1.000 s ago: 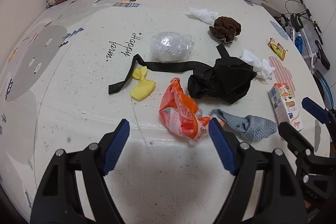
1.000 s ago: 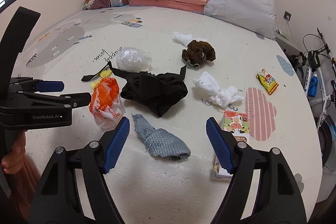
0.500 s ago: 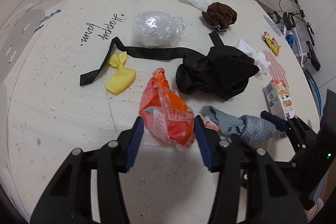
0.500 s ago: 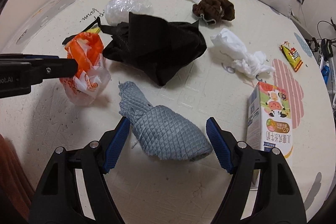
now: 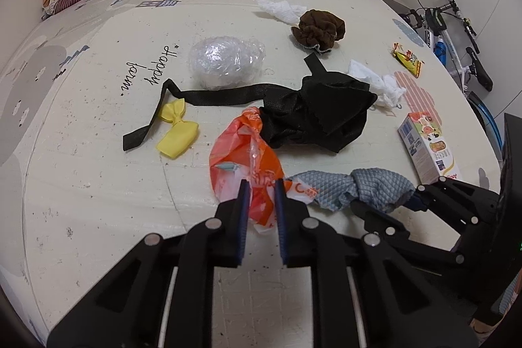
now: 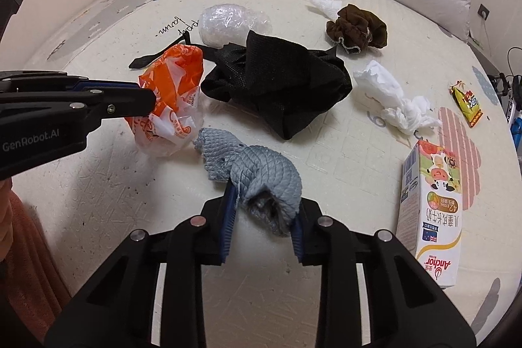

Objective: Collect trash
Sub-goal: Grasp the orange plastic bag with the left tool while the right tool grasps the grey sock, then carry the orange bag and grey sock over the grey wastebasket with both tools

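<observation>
Both claws have just been closing, each with something between its jaws. Left claw [image 5: 261, 189] is pinching the near end of the orange plastic bag [image 5: 244, 152]; right claw [image 6: 262, 204] is pinching the near end of the grey quilted cloth [image 6: 254, 172]. Both items lie on the play mat [image 5: 98, 185], toward its near edge, touching each other at their inner ends.

How to do this step well, my read:
- Left grip looks thin: only a fold of film sits between the pads, the bulk of the bag is beyond the tips. Lift slowly and watch for film sliding out.
- The far end of the bag lies against the black fabric bag [image 5: 316, 119]; its strap runs off toward the left edge past the yellow bow [image 5: 177, 132]. Pull the orange bag up and toward the near edge so it doesn't drag the black fabric.
- Right grip has a solid bunch of cloth, should hold. Its free end trails toward the orange bag; lift the two apart, not together, or they'll snag.
- Milk carton [image 6: 434, 217] stands just beside the right claw toward the right edge; keep the lift vertical to avoid tipping it.

Left to collect: clear plastic wad [image 5: 225, 64], white tissues [image 5: 378, 83], brown cloth [image 5: 319, 28], snack wrapper [image 5: 407, 61].
</observation>
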